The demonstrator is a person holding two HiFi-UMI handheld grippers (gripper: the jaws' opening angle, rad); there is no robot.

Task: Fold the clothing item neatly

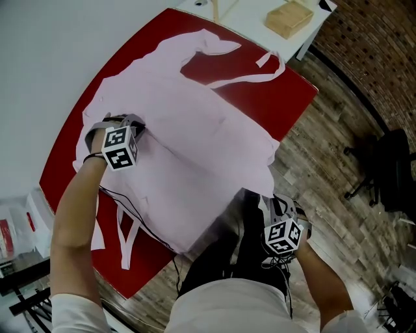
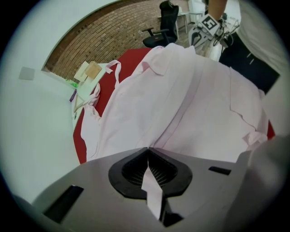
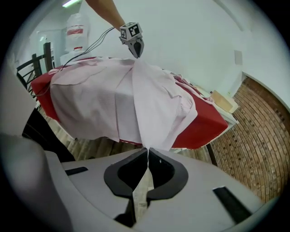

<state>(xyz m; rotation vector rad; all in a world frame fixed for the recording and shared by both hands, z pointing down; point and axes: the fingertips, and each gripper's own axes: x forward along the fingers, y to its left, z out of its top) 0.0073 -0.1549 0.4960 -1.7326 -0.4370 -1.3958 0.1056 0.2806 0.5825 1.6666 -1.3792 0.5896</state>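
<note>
A pale pink garment (image 1: 195, 143) with long ties lies spread over the red table (image 1: 257, 104), and its near edge hangs off the table's side. My left gripper (image 1: 138, 127) is at the garment's left edge, shut on a pinch of the cloth (image 2: 149, 181). My right gripper (image 1: 272, 207) is beyond the table's near right corner, shut on the hem (image 3: 144, 181). Between the two grippers the cloth is pulled up into a taut ridge (image 3: 138, 90). In the right gripper view the left gripper (image 3: 137, 53) holds up the far end of that ridge.
A white table at the back carries a wooden box (image 1: 289, 17). A black office chair (image 1: 383, 170) stands on the wood floor at the right. One garment tie (image 1: 128, 239) hangs over the table's near left edge. A brick wall (image 3: 253, 149) runs along one side.
</note>
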